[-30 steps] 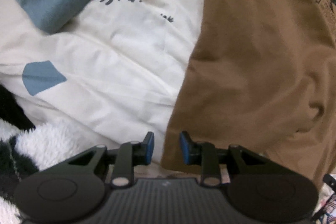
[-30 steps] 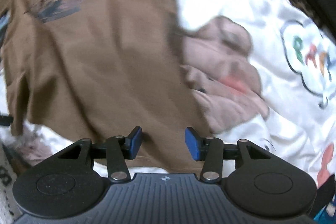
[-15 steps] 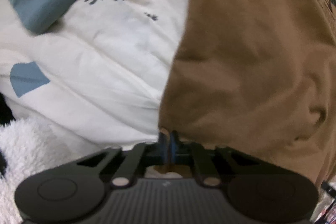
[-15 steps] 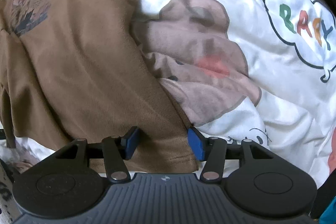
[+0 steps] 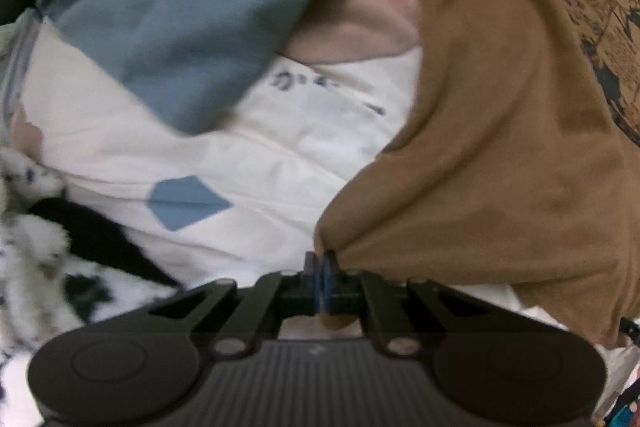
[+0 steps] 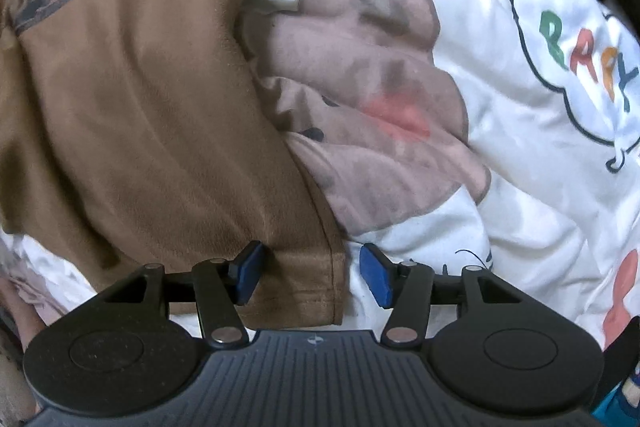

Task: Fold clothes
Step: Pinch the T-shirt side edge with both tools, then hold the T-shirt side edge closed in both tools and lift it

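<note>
Shirt (image 5: 500, 155) corner pinched by left gripper (image 5: 321, 269), hem (image 6: 312, 283) between right gripper (image 6: 308, 273) pads

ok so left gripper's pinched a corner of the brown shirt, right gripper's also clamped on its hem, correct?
Not quite. The left gripper does pinch the brown shirt, but the right gripper is open: the right wrist view shows its pads apart, with the hem lying loose between them.
</note>
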`<action>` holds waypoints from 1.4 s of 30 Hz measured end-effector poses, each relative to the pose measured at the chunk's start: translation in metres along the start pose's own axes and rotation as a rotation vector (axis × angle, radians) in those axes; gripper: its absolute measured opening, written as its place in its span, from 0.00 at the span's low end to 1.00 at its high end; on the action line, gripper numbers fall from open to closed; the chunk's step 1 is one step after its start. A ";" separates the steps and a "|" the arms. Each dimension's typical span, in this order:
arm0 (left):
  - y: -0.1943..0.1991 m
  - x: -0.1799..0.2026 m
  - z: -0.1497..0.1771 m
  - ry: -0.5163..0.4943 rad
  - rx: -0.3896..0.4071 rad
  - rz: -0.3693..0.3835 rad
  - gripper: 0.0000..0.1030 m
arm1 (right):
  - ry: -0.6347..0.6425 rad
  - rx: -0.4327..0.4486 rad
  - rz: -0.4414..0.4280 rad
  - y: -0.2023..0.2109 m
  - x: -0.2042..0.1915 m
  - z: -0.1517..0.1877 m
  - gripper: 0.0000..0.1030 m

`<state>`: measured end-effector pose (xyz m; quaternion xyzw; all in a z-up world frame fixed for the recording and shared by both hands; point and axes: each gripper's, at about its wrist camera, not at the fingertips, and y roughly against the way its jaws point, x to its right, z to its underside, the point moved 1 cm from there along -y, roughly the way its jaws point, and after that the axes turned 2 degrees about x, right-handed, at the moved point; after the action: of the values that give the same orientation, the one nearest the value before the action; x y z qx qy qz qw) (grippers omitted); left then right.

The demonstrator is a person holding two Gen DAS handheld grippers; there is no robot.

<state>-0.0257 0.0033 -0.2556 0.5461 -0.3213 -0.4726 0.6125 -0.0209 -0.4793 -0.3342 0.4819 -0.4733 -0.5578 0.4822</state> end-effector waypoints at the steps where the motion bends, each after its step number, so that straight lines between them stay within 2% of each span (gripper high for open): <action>1: 0.004 -0.002 -0.002 -0.005 -0.002 -0.010 0.02 | -0.007 -0.006 -0.003 0.000 0.001 -0.001 0.54; 3: 0.012 -0.002 -0.007 -0.018 0.000 -0.029 0.02 | -0.006 -0.028 -0.013 0.002 0.001 0.000 0.35; 4: 0.016 -0.003 -0.006 -0.020 0.003 -0.029 0.02 | -0.006 -0.040 -0.018 0.003 0.001 0.000 0.14; 5: 0.020 -0.003 -0.006 -0.019 0.005 -0.026 0.02 | -0.014 -0.054 -0.021 0.005 0.002 0.000 0.05; 7: 0.041 0.004 -0.010 -0.029 0.011 -0.024 0.02 | -0.036 -0.077 -0.040 0.012 0.005 0.000 0.02; 13: 0.052 -0.008 -0.023 -0.081 0.012 -0.040 0.02 | -0.018 -0.083 -0.069 0.044 -0.002 0.006 0.01; 22: 0.084 -0.017 -0.029 -0.110 0.045 -0.081 0.02 | -0.073 -0.085 -0.096 0.073 -0.005 0.013 0.01; 32: 0.131 -0.003 -0.021 -0.129 0.072 -0.020 0.02 | -0.108 -0.093 -0.091 0.100 -0.003 0.011 0.01; 37: 0.147 -0.005 -0.023 -0.134 0.086 -0.016 0.02 | -0.105 -0.096 -0.091 0.112 -0.007 -0.003 0.01; 42: 0.119 -0.013 -0.029 -0.156 0.054 -0.051 0.02 | -0.083 -0.107 -0.065 0.104 -0.009 -0.005 0.01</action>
<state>0.0233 0.0203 -0.1439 0.5320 -0.3665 -0.5202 0.5586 -0.0067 -0.4798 -0.2310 0.4470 -0.4465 -0.6173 0.4688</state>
